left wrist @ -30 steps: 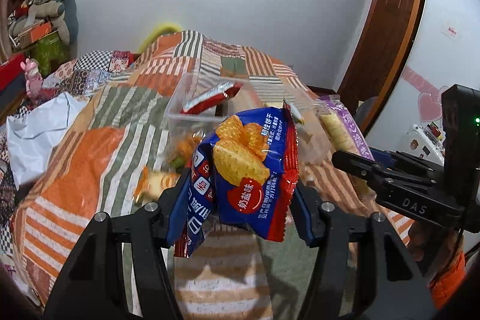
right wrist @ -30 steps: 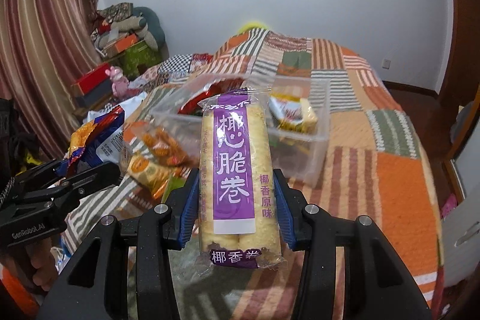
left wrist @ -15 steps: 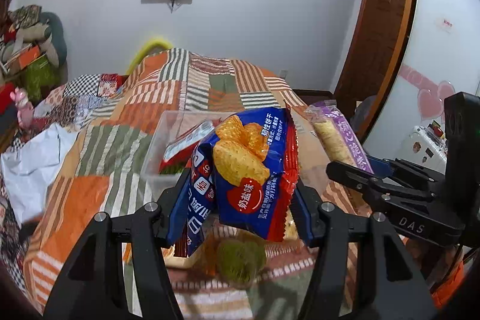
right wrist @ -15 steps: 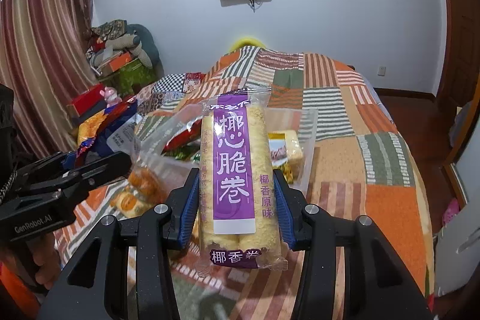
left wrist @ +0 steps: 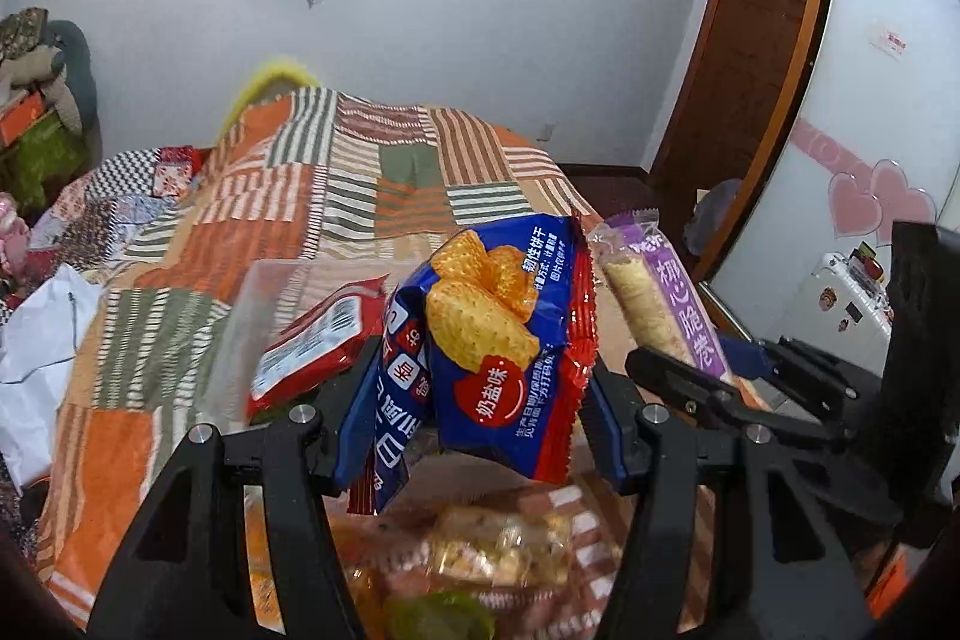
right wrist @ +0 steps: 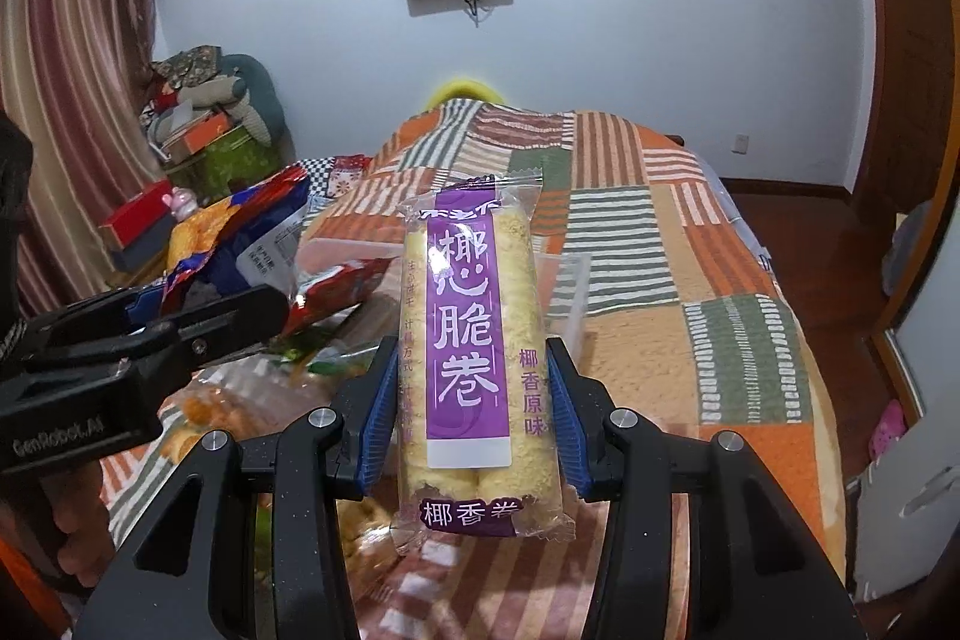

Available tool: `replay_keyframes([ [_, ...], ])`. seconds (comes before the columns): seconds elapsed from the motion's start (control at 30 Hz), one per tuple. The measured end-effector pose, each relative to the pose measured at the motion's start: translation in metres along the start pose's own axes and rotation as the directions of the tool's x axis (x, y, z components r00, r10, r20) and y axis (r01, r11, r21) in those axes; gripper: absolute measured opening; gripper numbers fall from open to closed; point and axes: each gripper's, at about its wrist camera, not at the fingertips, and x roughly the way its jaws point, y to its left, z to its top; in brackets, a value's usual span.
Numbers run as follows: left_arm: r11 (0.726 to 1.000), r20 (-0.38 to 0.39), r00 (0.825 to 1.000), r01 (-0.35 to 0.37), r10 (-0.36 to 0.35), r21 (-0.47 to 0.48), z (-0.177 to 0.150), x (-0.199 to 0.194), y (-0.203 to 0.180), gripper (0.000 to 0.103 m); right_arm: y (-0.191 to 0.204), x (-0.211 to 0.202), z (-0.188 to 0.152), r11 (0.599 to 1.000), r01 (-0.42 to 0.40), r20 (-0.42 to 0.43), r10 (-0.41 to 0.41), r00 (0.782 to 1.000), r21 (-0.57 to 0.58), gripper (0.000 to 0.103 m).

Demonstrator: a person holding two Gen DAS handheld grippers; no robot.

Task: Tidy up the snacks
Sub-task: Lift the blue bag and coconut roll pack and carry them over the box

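My left gripper [left wrist: 480,412] is shut on a blue and red biscuit bag [left wrist: 486,340], held up over the bed. My right gripper [right wrist: 471,400] is shut on a purple-labelled pack of egg rolls [right wrist: 471,352], upright between its blue pads. Each gripper shows in the other's view: the right gripper [left wrist: 714,364] with the egg-roll pack [left wrist: 660,304], the left gripper [right wrist: 198,316] with the biscuit bag [right wrist: 240,232]. A clear plastic bin [left wrist: 270,292] lies just beyond both, with a red packet [left wrist: 318,340] in it. Its right wall [right wrist: 570,292] stands behind the egg rolls.
Several loose snack packets [left wrist: 498,550] lie on the striped patchwork bedspread [left wrist: 384,160] below the grippers. A white bag [left wrist: 36,340] sits at the bed's left edge. Boxes and cushions [right wrist: 204,124] pile up by the curtain; a wooden door [left wrist: 750,40] is at right.
Both grippers have travelled forward over the bed with their packs. The clear bin has come closer and lower in both views, and the loose snacks have slid under the fingers.
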Motion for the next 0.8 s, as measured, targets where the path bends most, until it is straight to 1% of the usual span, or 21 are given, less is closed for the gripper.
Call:
replay_keyframes([
  [0.17,1.000,-0.026,1.000,0.000,0.000,-0.016,0.011,0.027,0.000,0.059,-0.007,0.006,0.004,1.000,0.008,-0.008,-0.008,1.000,0.004,0.043],
  [0.33,0.999,-0.054,0.998,-0.039,0.039,0.010,0.019,0.053,-0.002,0.059,-0.008,0.019,0.010,1.000,0.004,-0.027,-0.004,1.000,0.002,0.043],
  [0.5,0.999,-0.103,0.994,-0.046,0.048,0.022,0.024,0.074,-0.002,0.059,-0.012,0.033,0.015,1.000,0.016,-0.069,-0.016,0.997,-0.008,0.043],
  [0.57,0.998,-0.107,0.992,-0.057,0.060,0.027,0.024,0.080,-0.002,0.059,-0.014,0.038,0.016,1.000,0.016,-0.086,-0.017,0.996,-0.008,0.043],
  [0.7,0.999,-0.130,0.990,-0.047,0.049,0.013,0.023,0.090,-0.002,0.059,-0.018,0.048,0.016,1.000,0.005,-0.118,-0.003,0.993,0.011,0.043],
  [0.8,0.999,-0.146,0.988,-0.042,0.041,-0.003,0.022,0.095,0.001,0.059,-0.015,0.048,0.016,0.999,0.030,-0.113,-0.031,0.993,-0.013,0.043],
])
